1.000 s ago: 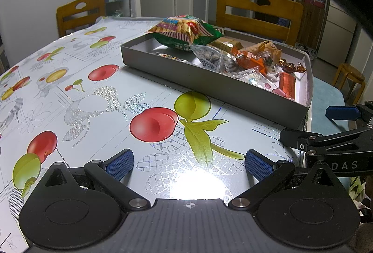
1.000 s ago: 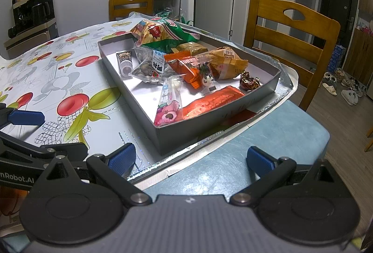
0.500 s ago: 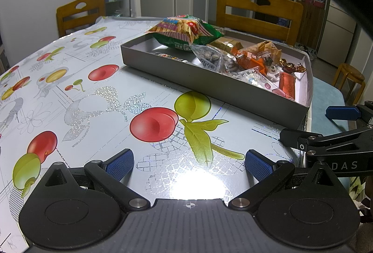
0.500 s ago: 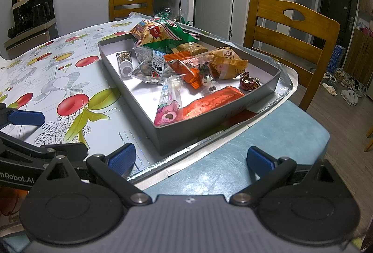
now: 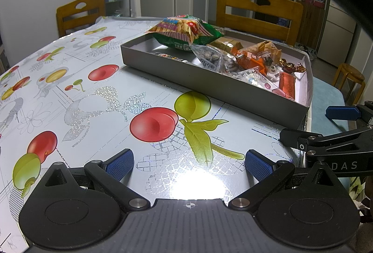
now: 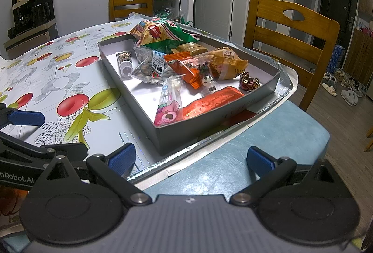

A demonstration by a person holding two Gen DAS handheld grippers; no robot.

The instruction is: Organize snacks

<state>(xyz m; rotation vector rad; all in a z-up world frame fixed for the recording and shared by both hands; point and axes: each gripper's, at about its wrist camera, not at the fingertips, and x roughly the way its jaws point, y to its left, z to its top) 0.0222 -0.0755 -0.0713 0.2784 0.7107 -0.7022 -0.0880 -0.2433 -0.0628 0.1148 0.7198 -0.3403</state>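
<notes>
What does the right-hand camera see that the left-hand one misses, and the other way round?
Only the right wrist view shows the coffee machine and shoes on the floor. Only the left wrist view shows a wooden stool. Both show the grey snack box, its green cracker bag, the fruit-print tablecloth, and both grippers open, holding nothing.

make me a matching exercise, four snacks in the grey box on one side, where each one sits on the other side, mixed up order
Things:
1. green cracker bag
2. long orange-red packet
3. foil-wrapped chocolates
4. small dark tube

Places in the grey box, seen from the right wrist view:
A. flat on the floor by the left wall
B. along the near wall
C. piled at the far end, rising above the rim
D. near the right wall, beside the tan pastry packet

Pairs: 1-C, 2-B, 3-D, 4-A
</notes>
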